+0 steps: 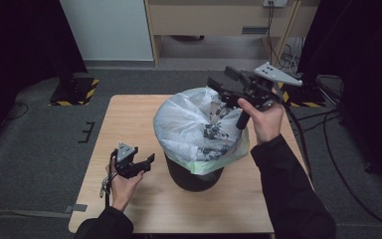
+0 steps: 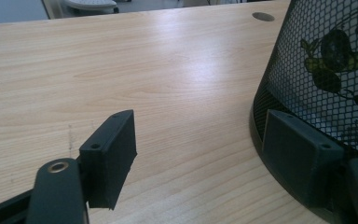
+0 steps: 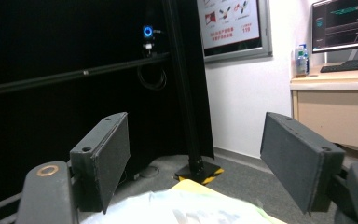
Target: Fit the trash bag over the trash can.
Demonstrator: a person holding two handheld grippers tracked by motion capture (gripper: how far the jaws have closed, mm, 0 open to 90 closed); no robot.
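Wooden table [image 1: 129, 124] is ringed by grey carpet; the bin [image 1: 195, 175] (bag-lined) is partly hidden. Left gripper [image 1: 146, 162] and right gripper [image 1: 218, 82] are held spread, empty.

You work at a light wood-grain table [image 1: 129, 129] standing on grey carpet. A black mesh waste bin [image 1: 195, 174], lined with a white printed bag [image 1: 189, 124], stands directly on it, right of centre. A round cable hole [image 2: 263, 17] pierces the tabletop beyond the bin.
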